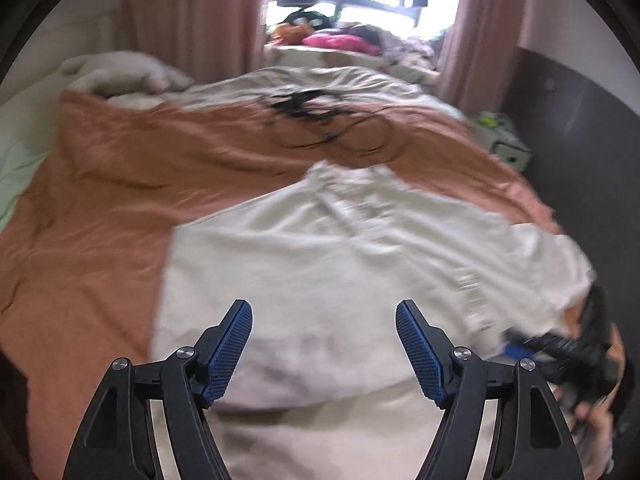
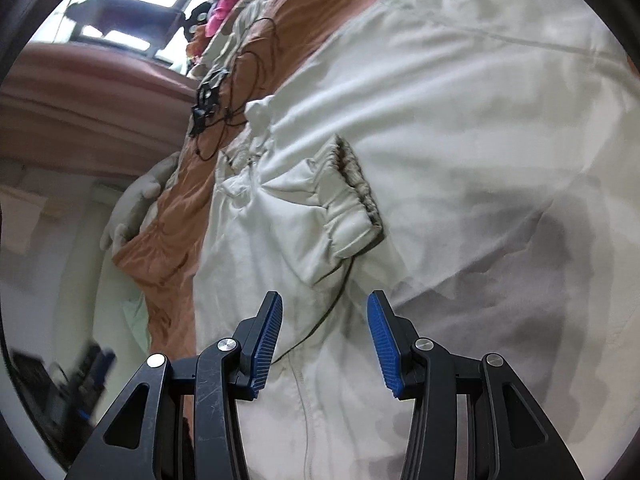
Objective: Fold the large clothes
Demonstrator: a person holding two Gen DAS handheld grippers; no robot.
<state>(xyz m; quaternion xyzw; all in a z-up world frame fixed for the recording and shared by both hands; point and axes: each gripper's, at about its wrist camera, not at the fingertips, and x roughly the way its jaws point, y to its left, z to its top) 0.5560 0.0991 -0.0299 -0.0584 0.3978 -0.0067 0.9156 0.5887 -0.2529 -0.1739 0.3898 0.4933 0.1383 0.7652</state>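
Observation:
A large off-white jacket [image 1: 340, 256] lies spread on the orange bedsheet [image 1: 120, 208]. My left gripper [image 1: 324, 312] is open and empty, hovering over the jacket's near hem. The other gripper [image 1: 560, 348] shows blurred at the jacket's right edge in the left wrist view. In the right wrist view my right gripper [image 2: 325, 304] is open and empty, close above the jacket [image 2: 460, 140]. A sleeve with an elastic cuff [image 2: 352, 208] lies folded across the jacket just ahead of the fingers. A zipper line [image 2: 304, 400] runs below them.
A tangle of black cables [image 1: 316, 120] lies on the sheet beyond the jacket, also in the right wrist view [image 2: 212, 100]. A pillow [image 1: 120, 72] sits far left. Piled clothes [image 1: 340, 40] lie by the window between pink curtains. A dark wall panel [image 1: 580, 120] stands right.

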